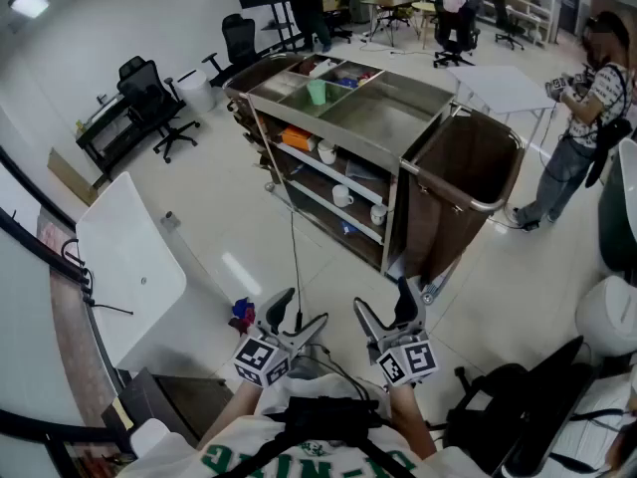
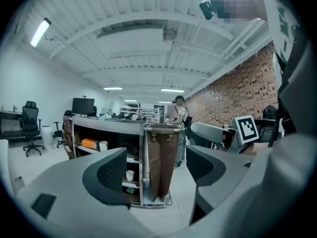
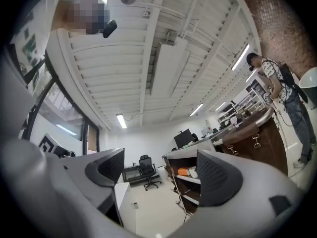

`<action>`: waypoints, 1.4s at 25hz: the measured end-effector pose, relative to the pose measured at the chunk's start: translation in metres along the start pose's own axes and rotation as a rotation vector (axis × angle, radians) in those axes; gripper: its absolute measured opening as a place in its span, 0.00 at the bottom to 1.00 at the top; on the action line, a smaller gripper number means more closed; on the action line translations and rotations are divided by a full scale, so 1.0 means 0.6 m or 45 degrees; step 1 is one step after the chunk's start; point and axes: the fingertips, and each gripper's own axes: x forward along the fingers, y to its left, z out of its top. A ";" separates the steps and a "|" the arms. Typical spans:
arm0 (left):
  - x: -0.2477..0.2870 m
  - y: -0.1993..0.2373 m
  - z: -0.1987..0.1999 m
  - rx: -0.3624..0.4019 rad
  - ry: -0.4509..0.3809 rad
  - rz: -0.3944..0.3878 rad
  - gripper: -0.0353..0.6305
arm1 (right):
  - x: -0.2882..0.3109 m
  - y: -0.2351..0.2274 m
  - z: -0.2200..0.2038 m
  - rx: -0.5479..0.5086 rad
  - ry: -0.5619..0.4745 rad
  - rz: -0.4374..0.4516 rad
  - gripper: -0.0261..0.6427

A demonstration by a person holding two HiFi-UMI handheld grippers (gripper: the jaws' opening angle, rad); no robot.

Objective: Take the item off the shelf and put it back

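A steel shelf cart (image 1: 390,111) stands on the floor ahead of me, with a brown bag (image 1: 468,192) hung on its right end. Its shelves hold an orange item (image 1: 298,138) and white cups (image 1: 341,196); a green cup (image 1: 317,92) sits in a top bin. My left gripper (image 1: 299,312) and right gripper (image 1: 386,302) are held close to my body, well short of the cart. Both stand open with nothing between the jaws. The left gripper view frames the cart (image 2: 114,125), orange item (image 2: 89,143) and bag (image 2: 161,162). The right gripper view, tilted upward, catches the orange item (image 3: 182,171).
A person (image 1: 582,118) stands right of the cart beside a white folding table (image 1: 508,88). A white table (image 1: 129,262) lies to my left, office chairs (image 1: 154,98) further back, and a black chair (image 1: 518,406) at my right. Open floor separates me from the cart.
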 end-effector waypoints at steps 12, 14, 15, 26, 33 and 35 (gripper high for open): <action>0.105 0.178 0.043 0.015 -0.165 -0.077 0.60 | 0.147 -0.016 -0.036 -0.197 0.016 -0.043 0.73; 0.123 0.245 0.055 -0.001 -0.211 -0.101 0.60 | 0.204 -0.012 -0.053 -0.225 0.021 -0.082 0.73; 0.132 0.278 0.069 -0.010 -0.232 -0.123 0.60 | 0.236 -0.009 -0.062 -0.236 0.020 -0.109 0.73; 0.176 0.649 0.156 -0.103 -0.259 -0.328 0.60 | 0.601 0.060 -0.139 -0.229 0.054 -0.353 0.73; 0.194 0.798 0.135 -0.086 -0.230 -0.396 0.60 | 0.711 0.104 -0.185 -0.243 0.091 -0.423 0.73; 0.202 0.820 0.137 -0.098 -0.222 -0.405 0.60 | 0.725 0.111 -0.194 -0.243 0.106 -0.432 0.73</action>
